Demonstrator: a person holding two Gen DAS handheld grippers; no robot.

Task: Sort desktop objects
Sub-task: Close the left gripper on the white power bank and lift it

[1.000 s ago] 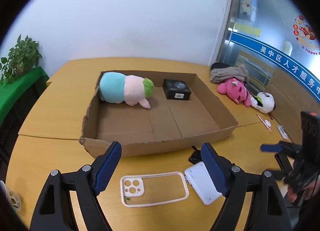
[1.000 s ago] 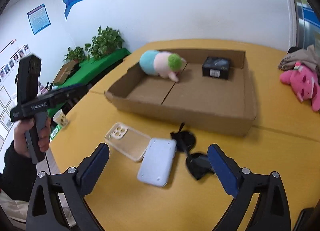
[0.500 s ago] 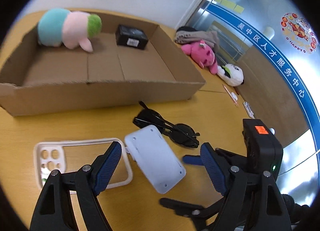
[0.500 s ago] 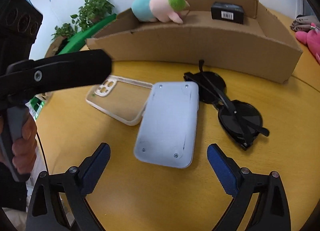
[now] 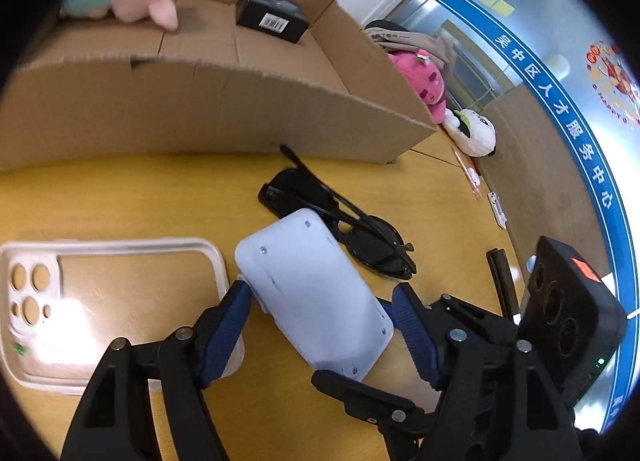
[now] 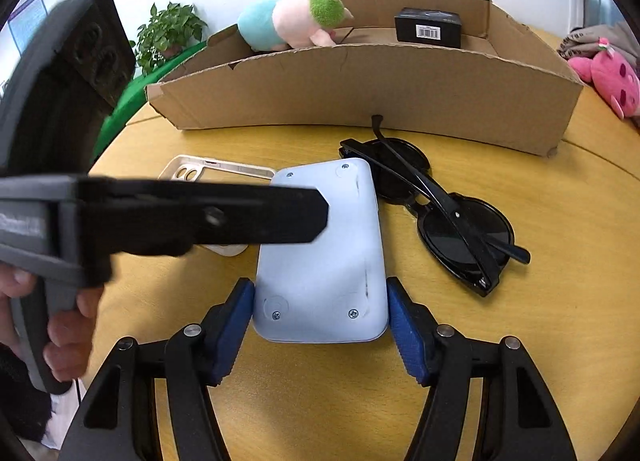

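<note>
**Yellow wooden table – items on its surface**

The table (image 6: 540, 341) has a yellow wood-grain top with a seam across it. Directly on it:

- A shallow cardboard box (image 6: 360, 89), open-topped, at the far side.
- Black sunglasses (image 6: 452, 213), folded, in front of the box – one arm tip reaches the box wall.
- A pale blue-grey flat device (image 6: 324, 261), screw side up, its far corner overlapping one lens.
- A clear phone case (image 5: 112, 309) with camera holes, just left of the device.
- A pink plush toy (image 5: 420, 81) and a white plush toy (image 5: 474, 133) beyond the box's right end.
- A grey cloth bundle (image 5: 408, 37) behind the pink toy.
</note>
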